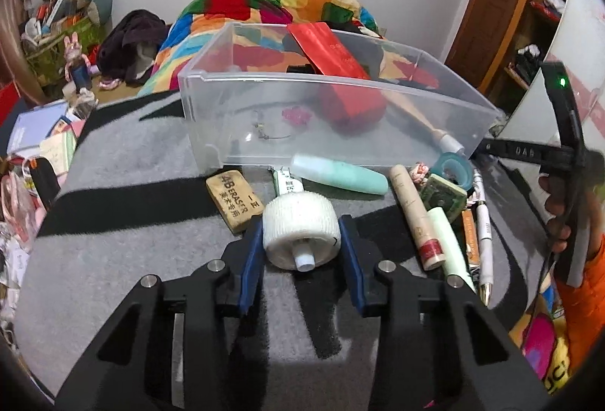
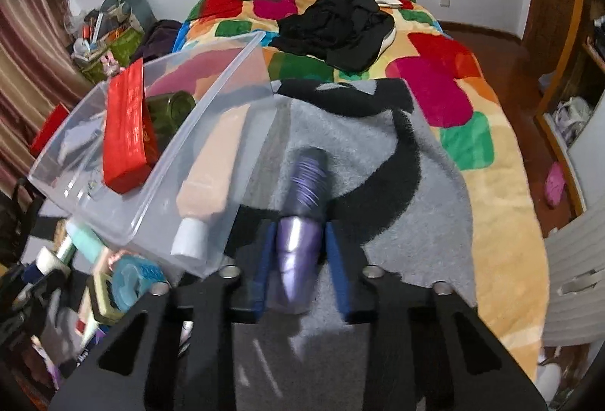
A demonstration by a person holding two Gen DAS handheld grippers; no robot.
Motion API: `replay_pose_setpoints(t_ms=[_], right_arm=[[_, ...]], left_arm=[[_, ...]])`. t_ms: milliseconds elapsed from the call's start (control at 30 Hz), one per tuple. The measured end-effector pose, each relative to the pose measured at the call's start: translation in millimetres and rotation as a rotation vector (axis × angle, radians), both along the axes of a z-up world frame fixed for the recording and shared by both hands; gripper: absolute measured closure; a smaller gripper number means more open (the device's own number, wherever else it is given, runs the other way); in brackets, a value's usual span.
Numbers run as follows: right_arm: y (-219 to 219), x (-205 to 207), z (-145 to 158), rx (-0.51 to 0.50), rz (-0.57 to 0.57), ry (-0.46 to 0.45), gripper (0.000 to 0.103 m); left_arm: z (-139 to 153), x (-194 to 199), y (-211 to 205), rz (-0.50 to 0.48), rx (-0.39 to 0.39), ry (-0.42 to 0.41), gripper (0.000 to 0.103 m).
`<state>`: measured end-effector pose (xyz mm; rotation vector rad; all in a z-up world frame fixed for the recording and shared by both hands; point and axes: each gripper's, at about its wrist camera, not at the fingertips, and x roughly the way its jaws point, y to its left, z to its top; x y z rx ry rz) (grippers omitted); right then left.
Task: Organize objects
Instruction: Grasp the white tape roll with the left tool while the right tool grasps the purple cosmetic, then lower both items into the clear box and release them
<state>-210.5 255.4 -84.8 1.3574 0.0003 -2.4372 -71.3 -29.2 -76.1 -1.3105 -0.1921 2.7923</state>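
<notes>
Left wrist view: the left tongs (image 1: 301, 241) are closed on a white roll (image 1: 300, 233), a squat ribbed cylinder with a short white hub sticking out of its near face. The blue pads press its two curved sides, and it sits low over the grey and black blanket (image 1: 124, 184) spread on the bed. Just beyond it stands one clear plastic bin (image 1: 211, 116), open on top. Inside are one red box (image 1: 340, 70) leaning against the back wall, one wooden-handled tool (image 1: 416, 116), a small pink item and a bit of wire. In front of the bin lie one tan eraser (image 1: 234, 201) printed "4B ERASER", one mint-green tube (image 1: 340, 174), one beige stick with a red band (image 1: 414, 214), one pale green stick (image 1: 452, 241), one white pen (image 1: 484, 241) and one teal tape ring (image 1: 453, 169). At the right edge a hand (image 1: 556, 214) in an orange sleeve holds the other tool's black frame.

Right wrist view: the right tongs (image 2: 298, 259) are drawn in narrow around a shiny purple cylinder (image 2: 302, 222), ridged at its far end and smooth near the pads, which bear on both its sides. It lies lengthwise along the fingers, on the grey blanket, right of the bin (image 2: 242, 89). From here the bin holds the red box (image 2: 126, 131), one dark green jar (image 2: 170, 112) and one peach tube with a white cap (image 2: 211, 165). A black garment (image 2: 336, 25) lies on the patchwork quilt (image 2: 435, 86) behind.
</notes>
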Motion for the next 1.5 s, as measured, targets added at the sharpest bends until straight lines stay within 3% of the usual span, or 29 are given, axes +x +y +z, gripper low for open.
replay_pose_setpoints(t_ms=[400,733,1133,1500], right_arm=[[17.2,29.7,14.7,-0.010,-0.008,0.053,0.082],[18.6,59.0,58.5,-0.082,0.022,0.148,0.082],[-12.3,69.5,99.5,-0.146,0.100,0.246,0.082],[-50.0,49.3,98.9,-0.123,0.151,0.247,0.082]], left_arm=[[27.8,26.6,-4.2,0.001,0.006,0.066,0.065],[68.0,43.4,-2.8,0.001,0.001,0.173,0.065],[100.0,29.0,-2.7,0.007,-0.018,0.256,0.065],[104.2,-5.4,-4.0,0.018,0.011,0.270,0.065]])
